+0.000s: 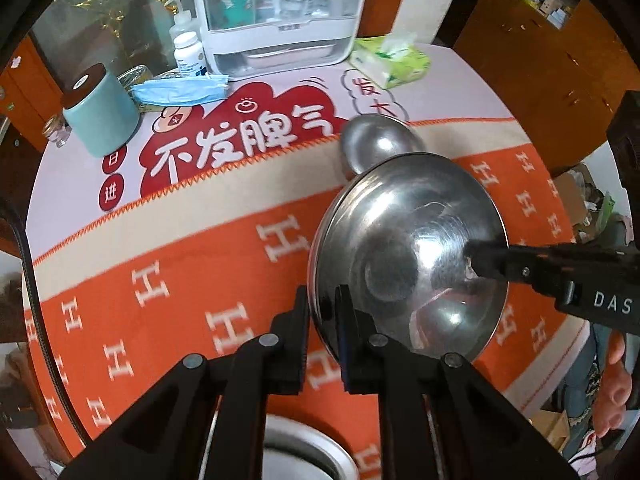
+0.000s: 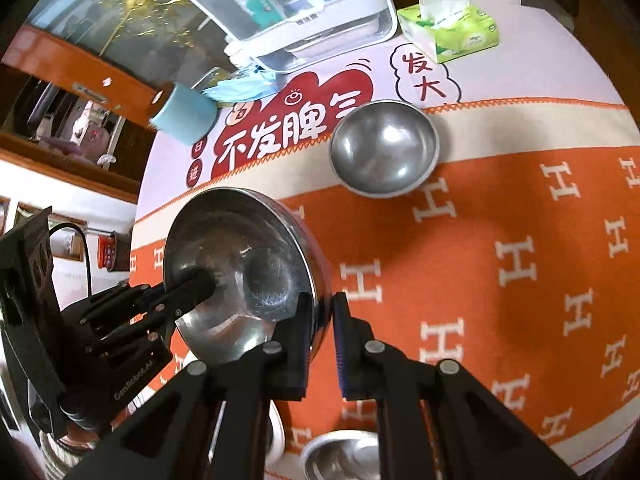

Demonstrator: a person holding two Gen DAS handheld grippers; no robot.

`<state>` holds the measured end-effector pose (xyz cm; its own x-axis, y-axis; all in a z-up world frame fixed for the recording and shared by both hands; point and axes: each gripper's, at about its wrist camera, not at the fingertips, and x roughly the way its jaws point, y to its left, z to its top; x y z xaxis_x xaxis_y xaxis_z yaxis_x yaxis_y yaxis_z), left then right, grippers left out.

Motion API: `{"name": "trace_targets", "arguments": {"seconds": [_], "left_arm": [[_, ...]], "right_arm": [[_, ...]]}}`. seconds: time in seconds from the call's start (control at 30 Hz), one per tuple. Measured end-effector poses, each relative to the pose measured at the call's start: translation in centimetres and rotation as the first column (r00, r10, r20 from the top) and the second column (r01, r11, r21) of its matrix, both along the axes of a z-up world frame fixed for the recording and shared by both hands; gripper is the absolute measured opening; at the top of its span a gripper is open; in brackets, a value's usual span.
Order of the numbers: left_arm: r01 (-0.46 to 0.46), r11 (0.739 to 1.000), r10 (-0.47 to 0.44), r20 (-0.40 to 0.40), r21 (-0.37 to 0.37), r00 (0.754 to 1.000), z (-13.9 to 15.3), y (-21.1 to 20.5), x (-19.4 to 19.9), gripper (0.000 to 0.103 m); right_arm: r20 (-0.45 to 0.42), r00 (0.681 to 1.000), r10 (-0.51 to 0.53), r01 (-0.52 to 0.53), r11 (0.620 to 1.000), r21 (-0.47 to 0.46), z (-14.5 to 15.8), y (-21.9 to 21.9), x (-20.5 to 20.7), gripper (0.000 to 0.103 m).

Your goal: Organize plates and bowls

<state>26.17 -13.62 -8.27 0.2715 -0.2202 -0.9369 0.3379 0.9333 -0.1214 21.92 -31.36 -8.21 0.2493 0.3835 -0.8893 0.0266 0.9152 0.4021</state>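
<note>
I had the large steel bowl (image 1: 408, 256) pinched from both sides. My left gripper (image 1: 323, 312) was closed over its rim at the lower centre of the left wrist view, one finger inside the wall and one outside. My right gripper (image 2: 323, 320) did the same on the opposite rim, at the lower centre of the right wrist view. Each claw also showed in the other's frame: the right one reached in from the right edge of the left view, the left one from the lower left of the right view.

The bowl looked tilted and seemed to be off the orange cloth (image 2: 500, 280) — I judged it carried, though I could not tell for certain that no part touched.

The smaller steel bowl (image 2: 384, 148) stood alone on the cloth in the upper middle of the right view, just beyond the large one. Another steel vessel (image 2: 340, 456) showed at the bottom edge, half hidden behind my fingers; I could not tell what kind.

I judged the step to be the carrying of the large bowl toward its place in a stack — most of the sorting seemed yet to do. The next move called for both claws to travel together at one height, since a two-sided rim pinch on slick steel might slip if either hand twisted or lagged. The bowl needed levelling before it was set down.
</note>
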Motion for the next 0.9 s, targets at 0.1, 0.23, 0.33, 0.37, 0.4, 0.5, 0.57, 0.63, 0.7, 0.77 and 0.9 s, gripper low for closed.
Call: {"name": "trace_targets", "arguments": {"seconds": [0.1, 0.23, 0.33, 0.37, 0.4, 0.5, 0.57, 0.63, 0.7, 0.77, 0.9], "left_arm": [[0.002, 1.0, -0.002, 0.002, -0.011, 1.0, 0.8, -0.6, -2.5, 0.011], [0.001, 1.0, -0.001, 0.007, -0.024, 1.0, 1.0, -1.4, -6.5, 0.011], [-0.006, 0.999, 0.006, -0.009, -0.037, 1.0, 0.3, -1.9, -8.9, 0.011], [-0.009, 0.999, 0.008, -0.018, -0.042, 1.0, 0.0, -2.1, -9.9, 0.011], [-0.008, 0.999, 0.007, -0.025, -0.045, 1.0, -0.5, -2.3, -11.1, 0.011], [-0.009, 0.998, 0.007, -0.034, -0.057, 0.999, -1.6, -2.8, -14.1, 0.011], [-0.017, 0.998, 0.014, -0.04, -0.067, 0.999, -2.1, -3.0, -15.5, 0.011], [-0.021, 0.998, 0.019, -0.041, -0.065, 0.999, -2.7, -3.3, -17.0, 0.011], [-0.022, 0.997, 0.019, -0.039, -0.068, 0.999, -3.1, -3.6, -18.2, 0.012], [-0.023, 0.997, 0.02, -0.037, -0.071, 0.999, -3.4, -3.7, -19.1, 0.012], [-0.026, 0.997, 0.022, -0.05, -0.078, 0.999, -4.3, -4.0, -20.5, 0.012]], "right_arm": [[0.016, 1.0, 0.024, -0.024, 1.0, -0.012, 1.2, -0.6, -2.4, 0.01], [0.02, 0.998, 0.058, -0.058, 0.998, -0.034, 1.7, -1.3, -5.6, 0.01], [0.014, 0.997, 0.076, -0.075, 0.996, -0.049, 1.4, -1.9, -8.3, 0.01], [0.011, 0.997, 0.083, -0.082, 0.995, -0.055, 1.1, -2.0, -9.2, 0.01], [0.01, 0.996, 0.088, -0.087, 0.994, -0.059, 0.9, -2.2, -10.1, 0.01], [0.007, 0.995, 0.095, -0.095, 0.993, -0.067, 0.2, -2.6, -12.6, 0.01], [0.007, 0.995, 0.099, -0.098, 0.992, -0.076, -0.3, -2.9, -14.3, 0.01], [0.014, 0.995, 0.098, -0.097, 0.992, -0.082, -0.6, -2.9, -15.4, 0.01], [0.028, 0.994, 0.103, -0.1, 0.99, -0.102, -0.7, -3.0, -16.7, 0.01], [0.045, 0.993, 0.11, -0.104, 0.986, -0.127, -0.6, -2.8, -17.7, 0.01], [0.073, 0.989, 0.132, -0.118, 0.977, -0.176, -0.7, -2.4, -19.4, 0.01]]}}
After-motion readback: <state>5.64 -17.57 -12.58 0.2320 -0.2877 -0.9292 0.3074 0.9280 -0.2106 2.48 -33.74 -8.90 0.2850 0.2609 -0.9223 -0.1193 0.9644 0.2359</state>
